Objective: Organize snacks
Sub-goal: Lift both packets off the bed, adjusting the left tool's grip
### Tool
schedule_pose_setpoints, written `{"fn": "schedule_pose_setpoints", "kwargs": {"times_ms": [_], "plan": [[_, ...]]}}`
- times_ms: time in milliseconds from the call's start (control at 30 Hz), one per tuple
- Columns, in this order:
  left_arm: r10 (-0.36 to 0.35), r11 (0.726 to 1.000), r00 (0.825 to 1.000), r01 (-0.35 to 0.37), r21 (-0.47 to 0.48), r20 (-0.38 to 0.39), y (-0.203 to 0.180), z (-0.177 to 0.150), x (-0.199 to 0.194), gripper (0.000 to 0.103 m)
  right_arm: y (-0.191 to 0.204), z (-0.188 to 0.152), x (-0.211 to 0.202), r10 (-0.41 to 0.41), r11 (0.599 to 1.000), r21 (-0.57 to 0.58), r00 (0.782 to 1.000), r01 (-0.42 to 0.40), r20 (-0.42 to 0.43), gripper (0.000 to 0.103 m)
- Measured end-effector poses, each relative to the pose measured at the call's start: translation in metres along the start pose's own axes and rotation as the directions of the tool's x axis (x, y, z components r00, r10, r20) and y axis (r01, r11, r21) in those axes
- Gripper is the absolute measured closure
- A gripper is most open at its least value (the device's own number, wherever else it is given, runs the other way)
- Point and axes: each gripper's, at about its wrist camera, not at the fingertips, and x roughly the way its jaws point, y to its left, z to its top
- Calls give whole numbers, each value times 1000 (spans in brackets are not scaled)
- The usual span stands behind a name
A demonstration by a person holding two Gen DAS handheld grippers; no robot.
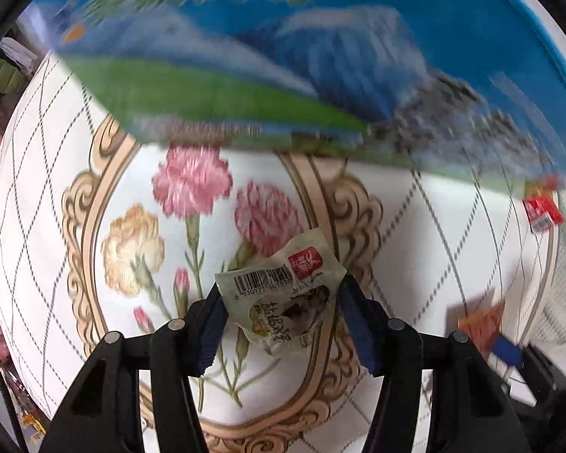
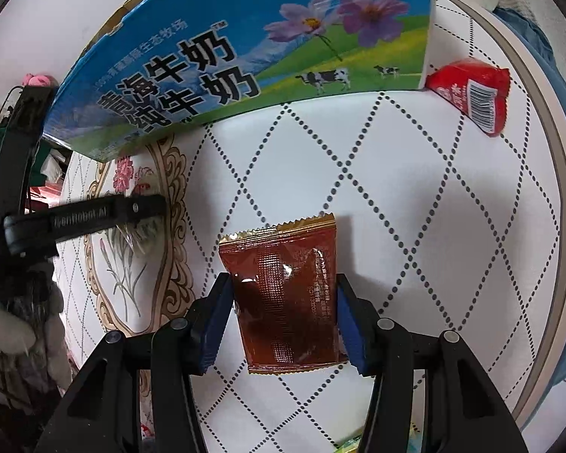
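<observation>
The left gripper [image 1: 279, 317] holds a pale green snack packet [image 1: 283, 294] between its blue-padded fingers [image 1: 211, 332], pinched at both sides; the packet shows a barcode and a red logo and is crumpled. It hangs above the table [image 1: 56, 151], over a cloth printed with pink and cream carnations inside a tan scrolled frame. Ahead of it stands a large blue milk carton box [image 1: 283, 45], its picture of mountains and green field blurred in this view.

The right gripper [image 2: 283, 321] has its fingers [image 2: 215, 321] closed on a flat brown sachet [image 2: 286, 294] with gold serrated ends, gripped along its two long edges. The sachet is over the white part of the cloth with the dotted diamond pattern. In the right wrist view the same box [image 2: 245, 49] shows cows, purple flowers and dark Chinese lettering. A red snack packet [image 2: 471, 90] with a barcode lies on the table just beside the box's right corner. The left gripper [image 2: 94, 219] appears at the left of this view, well apart from the sachet.
</observation>
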Motion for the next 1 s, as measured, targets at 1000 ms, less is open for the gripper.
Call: {"fn": "schedule_pose_setpoints", "kwargs": {"times_ms": [1000], "plan": [[-90,996,993,90,-4,-75,-22,-6,24,58,20,5,0,5,998,-60,1000,-4,5,47]]}}
